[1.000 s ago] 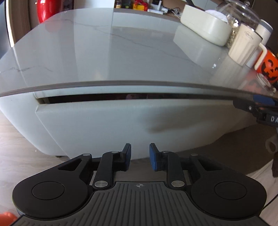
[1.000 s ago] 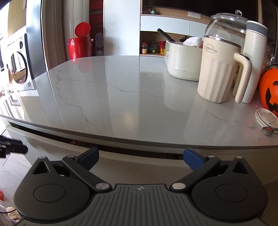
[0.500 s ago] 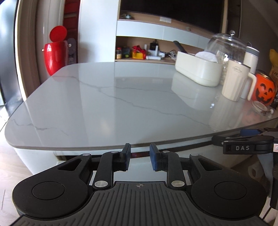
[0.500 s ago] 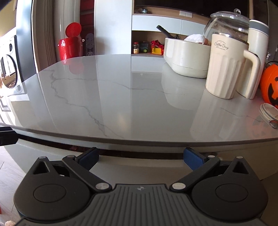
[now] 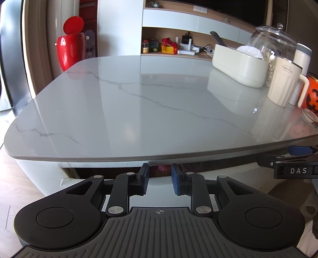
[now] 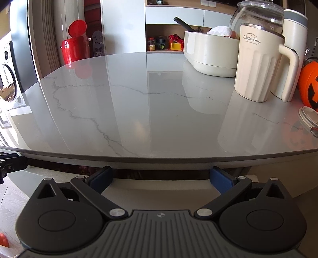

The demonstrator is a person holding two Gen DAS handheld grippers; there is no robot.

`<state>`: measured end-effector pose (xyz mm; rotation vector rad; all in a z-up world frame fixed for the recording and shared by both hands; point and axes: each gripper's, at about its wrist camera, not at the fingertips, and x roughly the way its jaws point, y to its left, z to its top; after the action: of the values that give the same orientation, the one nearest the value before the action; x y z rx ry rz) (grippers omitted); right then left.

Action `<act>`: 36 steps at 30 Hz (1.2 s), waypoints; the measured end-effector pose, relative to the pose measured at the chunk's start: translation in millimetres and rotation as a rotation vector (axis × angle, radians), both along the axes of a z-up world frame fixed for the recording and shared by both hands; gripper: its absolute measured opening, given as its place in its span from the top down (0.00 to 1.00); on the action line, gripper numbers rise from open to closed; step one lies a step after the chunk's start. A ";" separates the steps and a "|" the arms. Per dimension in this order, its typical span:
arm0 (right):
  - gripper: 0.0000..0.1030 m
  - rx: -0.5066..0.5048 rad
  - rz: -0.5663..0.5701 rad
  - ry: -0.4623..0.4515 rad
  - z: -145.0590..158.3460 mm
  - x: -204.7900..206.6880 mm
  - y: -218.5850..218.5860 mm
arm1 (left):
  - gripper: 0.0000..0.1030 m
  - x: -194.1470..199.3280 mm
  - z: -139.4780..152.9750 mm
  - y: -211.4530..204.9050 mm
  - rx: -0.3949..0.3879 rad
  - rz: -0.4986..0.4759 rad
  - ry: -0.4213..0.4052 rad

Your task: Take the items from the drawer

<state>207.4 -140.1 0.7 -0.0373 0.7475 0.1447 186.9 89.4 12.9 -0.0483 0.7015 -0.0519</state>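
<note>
Marble table [image 5: 149, 103], drawer [image 6: 159, 188] ajar under its near edge. Items hidden, prob light. Left gripper [image 5: 159, 179] jaws narrow, right gripper [image 6: 161, 176] wide, both empty.

On the marble desk [image 6: 139, 103] a cream ribbed mug [image 6: 256, 65] lettered "Coffee Day" stands just in front of a glass jar [image 6: 256, 12] and beside a tall pale tumbler [image 6: 294, 39], with an orange pumpkin pail [image 6: 309, 83] at the far right. A cream oval bin [image 6: 210, 53] sits behind them. Beyond the desk a red bin [image 6: 74, 47] with its lid raised stands by the wall.
</note>
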 end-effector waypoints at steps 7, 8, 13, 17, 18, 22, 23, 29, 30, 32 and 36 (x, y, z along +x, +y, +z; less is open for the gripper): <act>0.00 -0.002 0.000 0.036 3.3 -1.7 1.1 | 0.73 14.7 -0.1 -1.2 0.002 0.016 0.081; 0.00 -0.006 -0.002 0.050 4.4 0.1 1.8 | 0.73 16.7 1.0 -1.5 0.003 0.018 0.095; 0.00 -0.013 -0.011 0.125 10.4 10.6 5.8 | 0.73 20.8 2.8 1.9 -0.024 0.028 0.145; 0.00 -0.019 -0.019 0.143 6.9 17.5 10.2 | 0.73 16.4 3.7 0.9 -0.022 0.024 0.163; 0.00 -0.014 -0.017 0.157 4.0 19.8 10.5 | 0.73 14.8 4.0 1.2 -0.025 0.022 0.169; 0.00 -0.005 -0.006 0.223 -1.3 20.3 8.3 | 0.73 3.4 5.7 2.1 -0.035 0.006 0.202; 0.00 -0.007 -0.002 0.238 -0.8 16.9 7.9 | 0.73 -0.7 6.4 1.8 -0.037 0.003 0.217; 0.00 0.058 0.062 0.395 -3.2 -19.1 -11.2 | 0.73 -51.8 9.4 -1.3 -0.057 -0.045 0.301; 0.00 0.074 0.073 0.421 -4.9 -28.3 -15.3 | 0.73 -60.1 8.9 -1.6 -0.059 -0.055 0.320; 0.00 0.095 0.094 0.463 -9.0 -43.4 -20.7 | 0.73 -73.0 7.3 -3.9 -0.063 -0.070 0.353; 0.00 0.092 0.099 0.455 -9.3 -73.6 -24.9 | 0.74 -88.4 8.2 -8.6 -0.044 -0.072 0.364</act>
<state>133.8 -165.0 -8.7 0.0484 1.1925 0.2870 98.5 80.8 21.1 -0.0761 1.0662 -0.1298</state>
